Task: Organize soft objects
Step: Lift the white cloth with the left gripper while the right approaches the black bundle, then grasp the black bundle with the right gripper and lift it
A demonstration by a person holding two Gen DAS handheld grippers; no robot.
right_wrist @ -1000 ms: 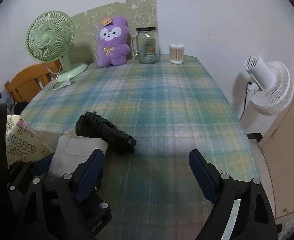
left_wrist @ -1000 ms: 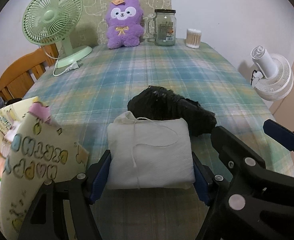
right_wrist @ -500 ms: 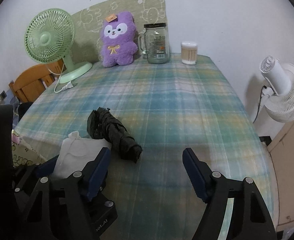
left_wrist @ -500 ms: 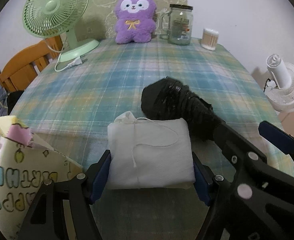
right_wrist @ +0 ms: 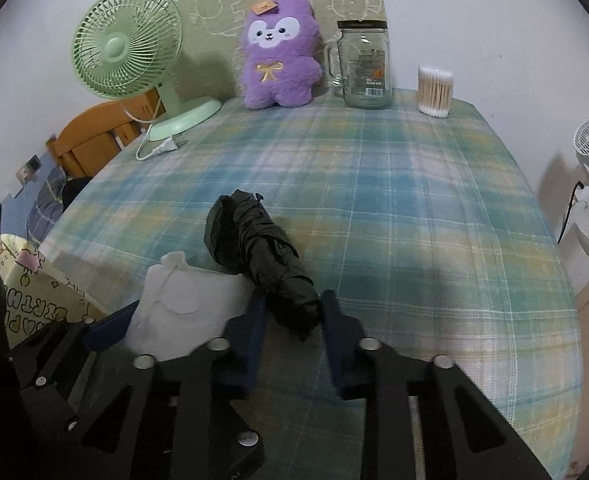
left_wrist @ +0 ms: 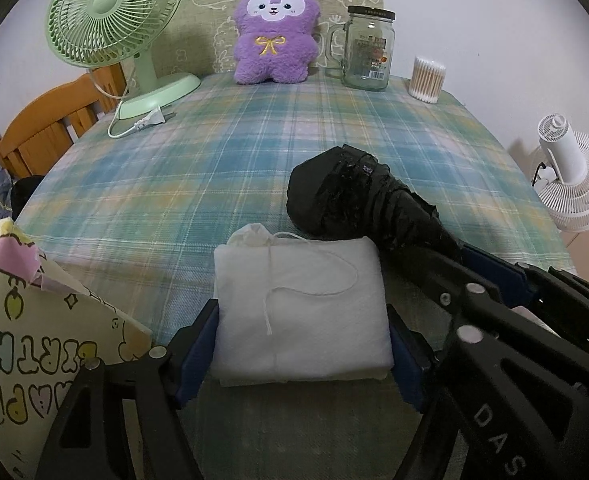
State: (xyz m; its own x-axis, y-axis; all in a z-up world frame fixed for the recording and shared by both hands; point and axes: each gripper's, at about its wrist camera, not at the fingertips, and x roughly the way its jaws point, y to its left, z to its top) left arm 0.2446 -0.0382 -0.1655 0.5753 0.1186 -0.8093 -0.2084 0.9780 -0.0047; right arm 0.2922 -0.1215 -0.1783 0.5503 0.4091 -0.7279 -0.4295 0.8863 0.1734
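Observation:
A white folded cloth pouch with a drawstring lies at the near edge of the plaid table. My left gripper has its blue pads against both sides of the pouch, and its jaws are opening slightly. Right beside the pouch lies a black rolled bundle that looks like a folded umbrella. My right gripper is closing its jaws on the bundle's near end, pads touching it on both sides. In the left wrist view the right gripper reaches in from the right onto the bundle. A purple plush toy sits at the far edge.
Along the back stand a green desk fan with a loose plug, a glass jar mug and a tub of cotton swabs. A birthday gift bag stands at the near left, a wooden chair behind it. A white fan stands off the table's right side.
My right gripper swung left to the black bundle and its wide jaws closed around the bundle's near end. The left gripper edged forward, still around the white pouch.

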